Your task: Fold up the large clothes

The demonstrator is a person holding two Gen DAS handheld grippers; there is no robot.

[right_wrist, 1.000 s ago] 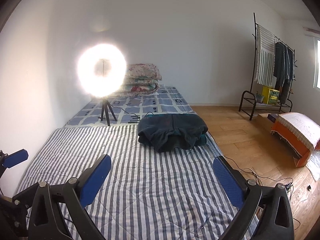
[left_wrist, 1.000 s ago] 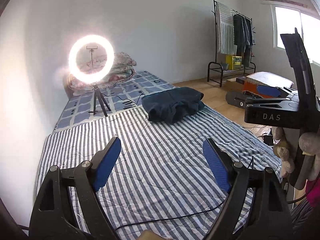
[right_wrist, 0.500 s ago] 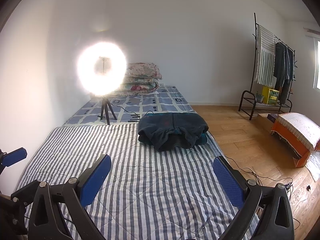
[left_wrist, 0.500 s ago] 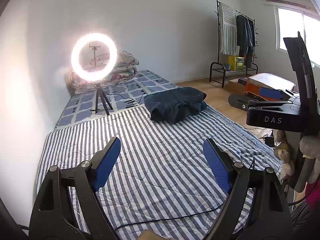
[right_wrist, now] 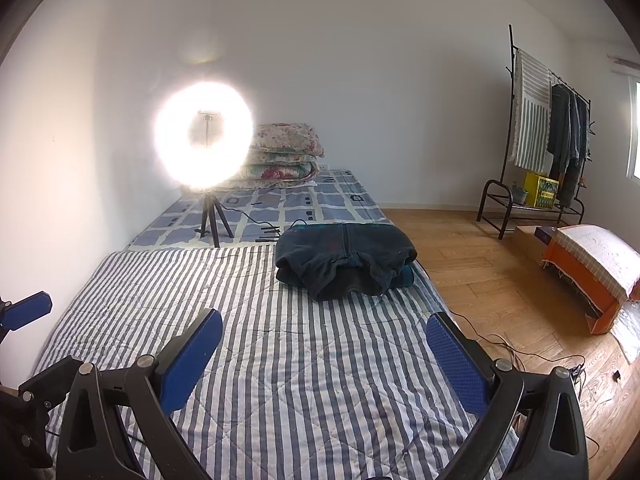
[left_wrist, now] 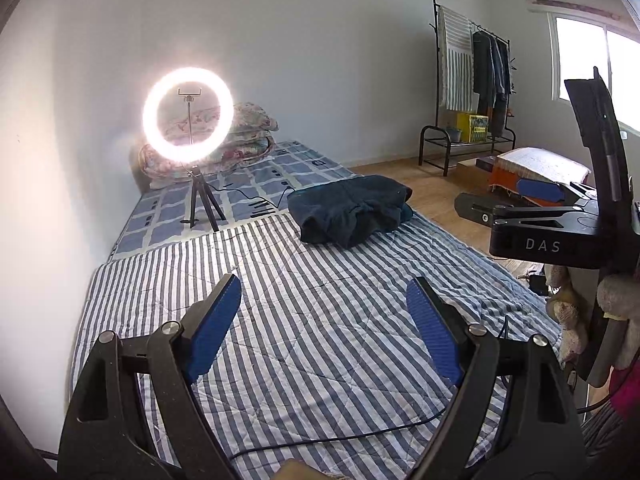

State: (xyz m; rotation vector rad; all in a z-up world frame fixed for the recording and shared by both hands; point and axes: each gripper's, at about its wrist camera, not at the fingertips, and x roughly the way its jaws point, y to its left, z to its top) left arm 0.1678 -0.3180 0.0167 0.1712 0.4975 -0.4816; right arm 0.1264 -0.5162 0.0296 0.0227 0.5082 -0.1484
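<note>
I hold both grippers above the near end of the bed (right_wrist: 280, 380), over its blue-and-white striped quilt (left_wrist: 320, 320). The left gripper (left_wrist: 324, 330) has its jaws spread wide, the blue pads well apart with nothing between them. The right gripper (right_wrist: 324, 358) is the same: jaws wide, holding nothing. In the left wrist view the right gripper also shows at the right edge, side-on, off the side of the bed.

The dark blue garment (right_wrist: 346, 262) lies bunched in a loosely folded heap at the far end of the striped quilt, close to the bed's right edge, well apart from both grippers. Just behind it a lit ring light (left_wrist: 188, 114) stands on a small tripod (left_wrist: 200, 204) on the checked blue sheet (right_wrist: 280, 204), its cable trailing toward the garment. Folded floral bedding (right_wrist: 284, 156) is stacked against the white wall at the head of the bed.

On the wooden floor (right_wrist: 460, 248) to the right stand a black clothes rack (right_wrist: 540, 128) hung with clothes and a striped cloth, and an orange box (right_wrist: 592, 272) with a pale cover.
</note>
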